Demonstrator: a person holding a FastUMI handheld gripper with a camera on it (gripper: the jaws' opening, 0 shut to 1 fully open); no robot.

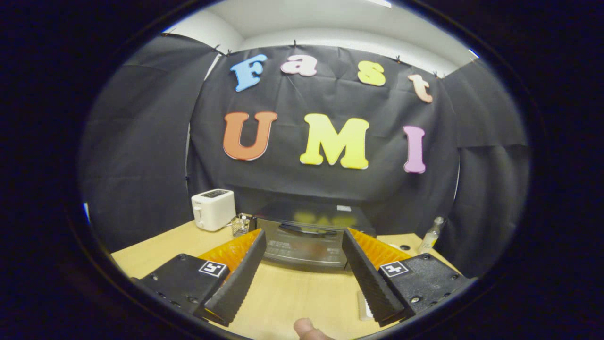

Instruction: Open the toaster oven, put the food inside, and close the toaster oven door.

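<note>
A black toaster oven (pixel 309 236) stands on the wooden table (pixel 283 293), just beyond my fingers, its door shut and its dark handle (pixel 304 230) across the upper front. My gripper (pixel 302 238) is open, its two ridged black fingers (pixel 238 278) spread wide to either side of the oven front, with nothing between them. A pale flat object (pixel 362 306) peeks out beside the right finger on the table; I cannot tell what it is.
A white pop-up toaster (pixel 213 208) sits left of the oven, with a small clear glass container (pixel 241 224) beside it. A small clear bottle (pixel 432 234) stands at the right. A fingertip (pixel 309 329) of a person shows at the near table edge.
</note>
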